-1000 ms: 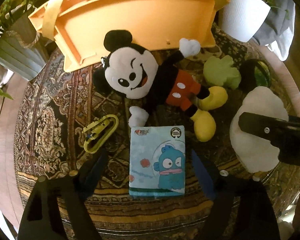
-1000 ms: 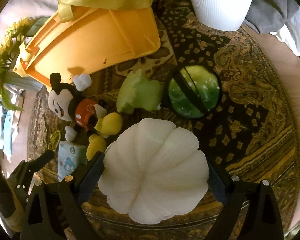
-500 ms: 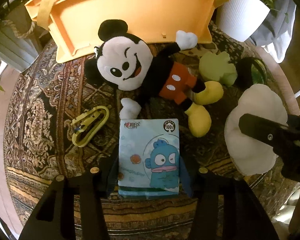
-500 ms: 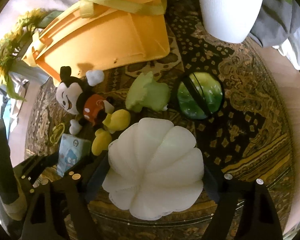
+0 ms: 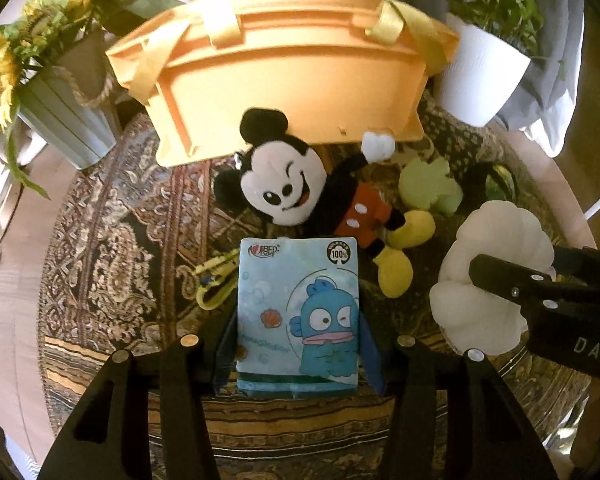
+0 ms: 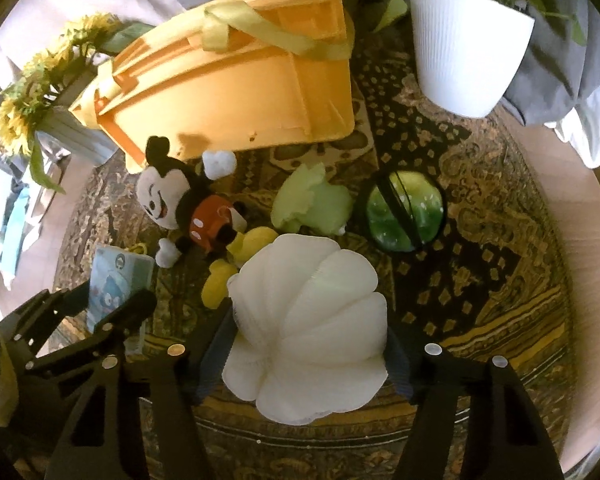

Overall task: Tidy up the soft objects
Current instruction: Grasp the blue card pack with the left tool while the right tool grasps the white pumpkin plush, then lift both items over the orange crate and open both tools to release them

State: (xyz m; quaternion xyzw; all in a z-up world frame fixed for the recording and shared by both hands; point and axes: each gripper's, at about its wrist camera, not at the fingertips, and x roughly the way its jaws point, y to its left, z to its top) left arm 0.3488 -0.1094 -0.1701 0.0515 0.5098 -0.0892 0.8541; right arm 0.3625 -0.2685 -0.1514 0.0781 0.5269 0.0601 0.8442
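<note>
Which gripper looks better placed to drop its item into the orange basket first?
Left, marginally. The left gripper holds the tissue pack squarely facing the orange basket; the right gripper, holding the white shell pillow, sees it off to the left.

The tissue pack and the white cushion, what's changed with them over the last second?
The left claw closed on the tissue pack and lifted it toward the orange basket. The right claw closed on the white cushion. The Mickey doll stayed on the rug.
</note>
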